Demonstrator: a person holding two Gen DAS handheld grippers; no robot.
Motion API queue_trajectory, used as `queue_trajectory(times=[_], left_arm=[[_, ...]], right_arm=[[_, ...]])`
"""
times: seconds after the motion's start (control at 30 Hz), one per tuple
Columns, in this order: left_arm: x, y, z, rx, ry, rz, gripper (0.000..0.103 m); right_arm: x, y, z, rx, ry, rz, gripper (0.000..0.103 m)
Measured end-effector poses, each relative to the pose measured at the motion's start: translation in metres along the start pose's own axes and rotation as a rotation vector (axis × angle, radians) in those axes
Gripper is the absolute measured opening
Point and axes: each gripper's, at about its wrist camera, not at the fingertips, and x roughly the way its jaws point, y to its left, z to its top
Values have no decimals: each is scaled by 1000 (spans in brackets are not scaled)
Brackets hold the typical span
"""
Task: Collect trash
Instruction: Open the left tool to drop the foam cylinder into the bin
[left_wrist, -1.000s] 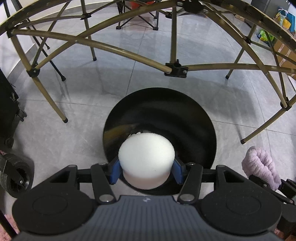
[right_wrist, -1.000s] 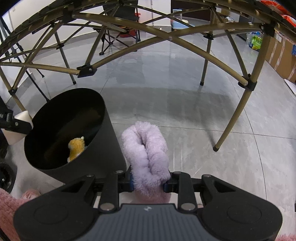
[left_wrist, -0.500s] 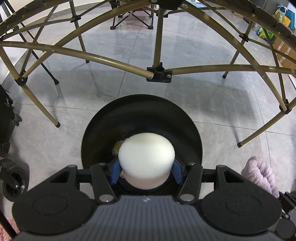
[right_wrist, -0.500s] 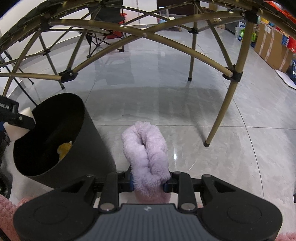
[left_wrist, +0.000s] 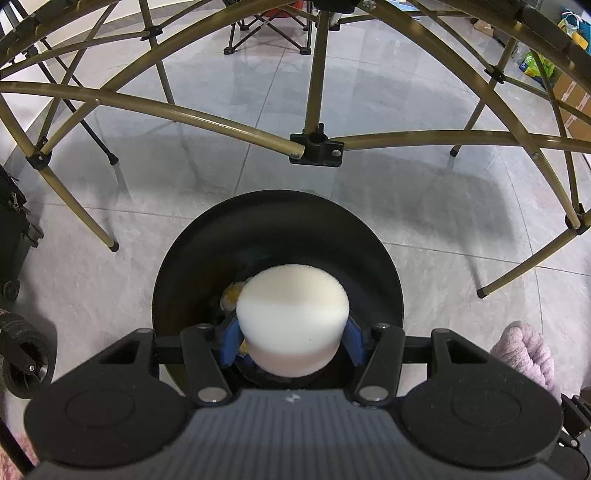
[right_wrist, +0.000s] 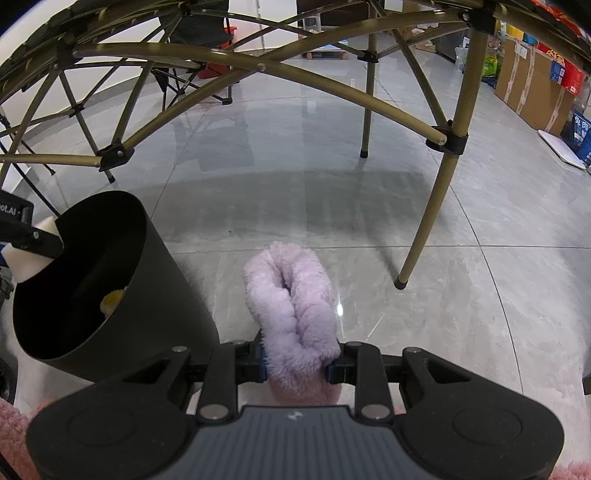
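Note:
My left gripper (left_wrist: 291, 341) is shut on a white round foam sponge (left_wrist: 292, 314) and holds it over the open mouth of a black trash bin (left_wrist: 192, 266). A yellow object (left_wrist: 231, 295) lies inside the bin. My right gripper (right_wrist: 297, 363) is shut on a fluffy lilac cloth (right_wrist: 295, 306), low above the floor, just right of the bin (right_wrist: 159, 306). The right wrist view also shows the sponge (right_wrist: 27, 258) at the bin's left rim and the yellow object (right_wrist: 112, 301) inside. The lilac cloth (left_wrist: 524, 350) shows at the right in the left wrist view.
A folding table's brass frame (left_wrist: 316, 146) spans overhead, with legs (right_wrist: 428, 218) on the grey tiled floor. A black wheeled case (left_wrist: 18, 354) stands at the left. Cardboard boxes (right_wrist: 535, 85) line the far right. Pink fluffy fabric (right_wrist: 14, 435) lies at the lower left.
My left gripper has moved with the sponge to sit more squarely over the bin mouth. My right gripper has shifted right and slightly away from the bin, still holding the lilac cloth.

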Motion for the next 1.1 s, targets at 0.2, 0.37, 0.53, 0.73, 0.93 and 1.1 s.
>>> queue_trajectory(times=[0.2, 0.37, 0.53, 0.73, 0.93, 1.1], left_arm=[[-2, -1, -1, 6, -13, 5, 66], [-3, 6, 0, -44, -7, 2, 103], [3, 7, 0, -53, 35, 17, 103], [1, 6, -1, -47, 31, 15, 103], [1, 6, -2, -43, 28, 18, 103], [-4, 9, -5, -34, 11, 22, 103]], right_arm=[[0, 0, 0, 2, -1, -2, 26], [0, -1, 0, 3, -2, -2, 26], [0, -1, 0, 2, -2, -2, 26], [0, -1, 0, 0, -2, -1, 26], [-3, 2, 0, -7, -5, 1, 26], [-5, 5, 0, -19, -12, 8, 26]])
